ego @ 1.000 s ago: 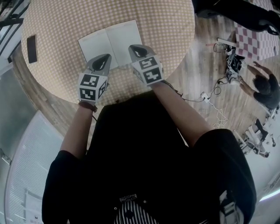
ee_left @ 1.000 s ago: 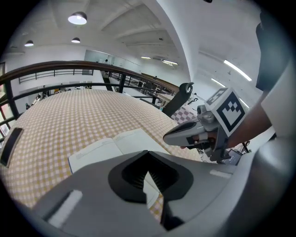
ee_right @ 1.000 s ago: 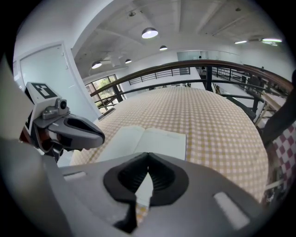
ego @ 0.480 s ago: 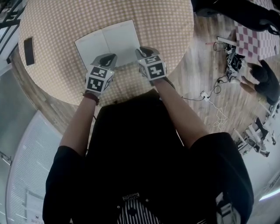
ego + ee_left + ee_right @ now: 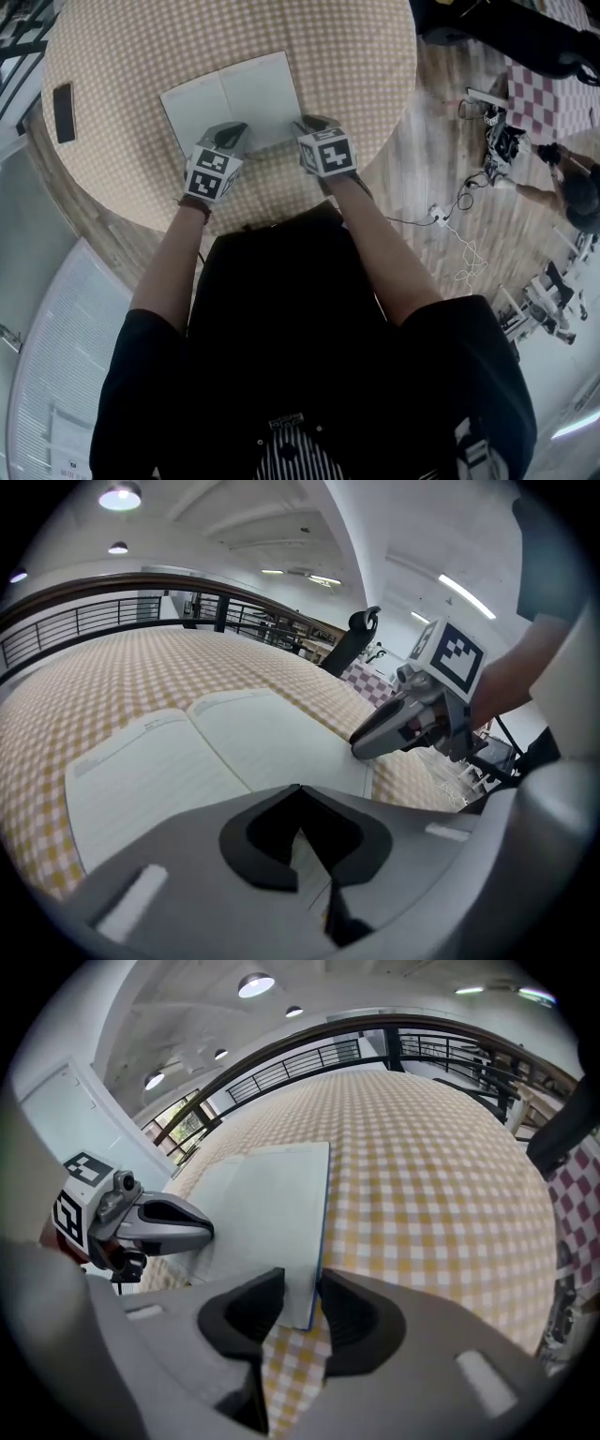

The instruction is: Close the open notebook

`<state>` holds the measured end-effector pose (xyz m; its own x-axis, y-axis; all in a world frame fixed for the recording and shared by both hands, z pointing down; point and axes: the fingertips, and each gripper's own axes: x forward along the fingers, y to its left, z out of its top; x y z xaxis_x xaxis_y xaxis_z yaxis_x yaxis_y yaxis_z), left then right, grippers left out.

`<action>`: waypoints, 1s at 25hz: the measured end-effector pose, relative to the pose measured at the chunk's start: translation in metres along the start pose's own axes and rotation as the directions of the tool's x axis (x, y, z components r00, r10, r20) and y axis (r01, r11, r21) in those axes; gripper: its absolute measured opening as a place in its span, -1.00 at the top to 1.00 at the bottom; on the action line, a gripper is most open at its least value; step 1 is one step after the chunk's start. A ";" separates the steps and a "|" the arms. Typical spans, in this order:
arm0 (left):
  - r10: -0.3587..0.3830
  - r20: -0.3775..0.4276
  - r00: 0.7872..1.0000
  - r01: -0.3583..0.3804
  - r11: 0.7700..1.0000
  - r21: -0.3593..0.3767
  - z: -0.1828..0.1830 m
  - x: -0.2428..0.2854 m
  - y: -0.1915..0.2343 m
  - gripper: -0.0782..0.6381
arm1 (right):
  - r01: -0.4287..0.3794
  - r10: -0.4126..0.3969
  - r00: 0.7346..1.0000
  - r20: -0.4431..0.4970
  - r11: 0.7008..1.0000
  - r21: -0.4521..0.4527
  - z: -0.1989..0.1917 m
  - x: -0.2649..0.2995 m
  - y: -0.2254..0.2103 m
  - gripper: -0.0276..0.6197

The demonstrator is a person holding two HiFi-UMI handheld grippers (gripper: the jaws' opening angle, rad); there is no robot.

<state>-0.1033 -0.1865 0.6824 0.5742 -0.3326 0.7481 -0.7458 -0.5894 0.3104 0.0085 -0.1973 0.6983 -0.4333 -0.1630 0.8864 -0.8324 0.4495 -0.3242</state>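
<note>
White notebook (image 5: 232, 101) open — right claw (image 5: 300, 1286), jaws just opening, straddles its corner.

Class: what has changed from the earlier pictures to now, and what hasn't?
The left gripper and right gripper moved down to the near edge of the notebook. The right's jaws have just been opening, the page corner between them, ungripped. The notebook stayed open, in place.

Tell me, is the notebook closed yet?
No, in the head view the notebook lies open and flat on the checked table, with both pages facing up.
</note>
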 end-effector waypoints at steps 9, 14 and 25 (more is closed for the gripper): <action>-0.020 0.022 1.000 0.019 0.999 0.048 -0.003 0.000 -0.001 0.78 | -0.083 0.084 0.996 -0.010 0.996 0.007 0.001 -0.002 0.011 0.42; -0.017 0.045 0.999 0.013 0.997 0.075 -0.004 0.002 -0.001 0.78 | -0.191 0.191 0.982 0.006 0.978 0.083 0.000 -0.001 0.018 0.41; -0.032 0.051 0.998 0.025 0.991 0.133 -0.003 -0.003 -0.006 0.78 | -0.061 0.061 0.998 0.026 0.998 0.009 0.023 0.006 0.000 0.42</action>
<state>-0.1018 -0.1795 0.6802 0.6141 -0.3503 0.7072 -0.6797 -0.6902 0.2483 -0.0017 -0.2185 0.6961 -0.4924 -0.1584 0.8559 -0.8073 0.4505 -0.3811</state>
